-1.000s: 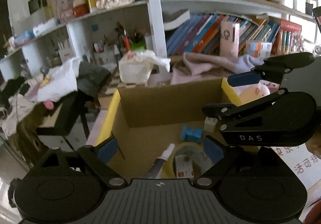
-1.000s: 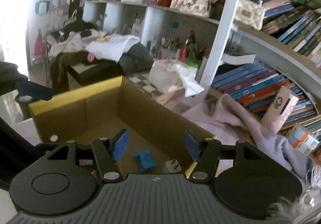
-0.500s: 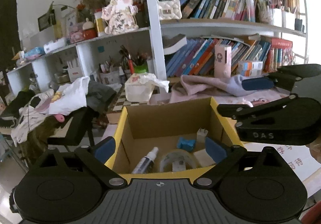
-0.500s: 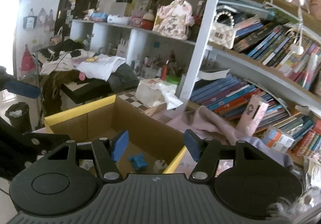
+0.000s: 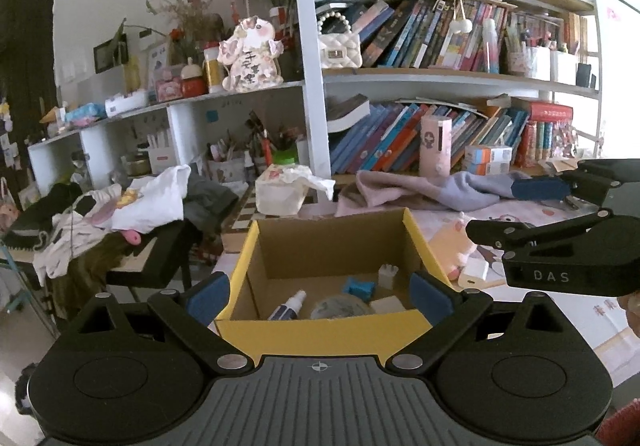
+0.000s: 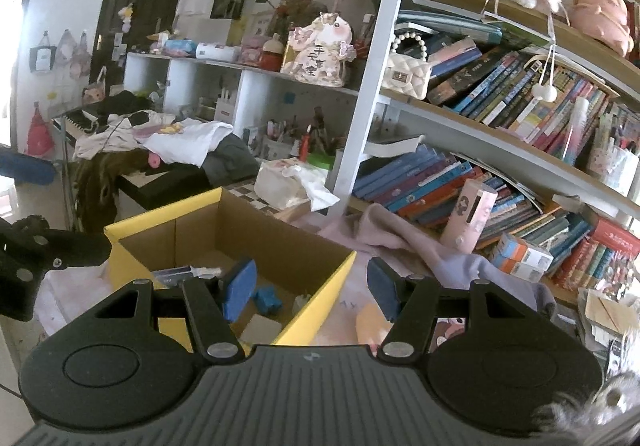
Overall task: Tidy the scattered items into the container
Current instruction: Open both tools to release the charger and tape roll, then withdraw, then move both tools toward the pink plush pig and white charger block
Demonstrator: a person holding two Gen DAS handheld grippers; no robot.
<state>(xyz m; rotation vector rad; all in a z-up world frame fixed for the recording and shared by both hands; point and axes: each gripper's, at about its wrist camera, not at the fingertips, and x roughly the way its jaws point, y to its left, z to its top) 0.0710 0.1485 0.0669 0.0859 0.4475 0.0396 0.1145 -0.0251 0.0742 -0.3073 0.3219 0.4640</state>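
An open cardboard box [image 5: 320, 334] with yellow outer walls stands on the table, seen also in the right wrist view [image 6: 132, 246]. Inside lie a spray bottle [image 5: 289, 304], a roll of tape [image 5: 340, 306], a blue piece [image 5: 359, 287], a white plug [image 5: 387, 275] and a white block [image 5: 388, 304]. My left gripper [image 5: 318, 292] is open and empty, held back from the box's near wall. My right gripper [image 6: 312, 288] is open and empty above the box's right corner; it also shows at the right of the left wrist view [image 5: 552, 230].
A pink plush toy [image 5: 452, 246] and a white adapter [image 5: 474, 272] lie on the patterned table mat right of the box. A pink-and-lilac cloth [image 5: 420, 190], a tissue pack [image 5: 282, 192] and crowded bookshelves [image 5: 440, 46] stand behind. A clothes-covered bench [image 5: 120, 214] is at left.
Both grippers have drawn back and up from over the box, so the whole box now shows. The left jaws stand slightly wider. Nothing is held in either.
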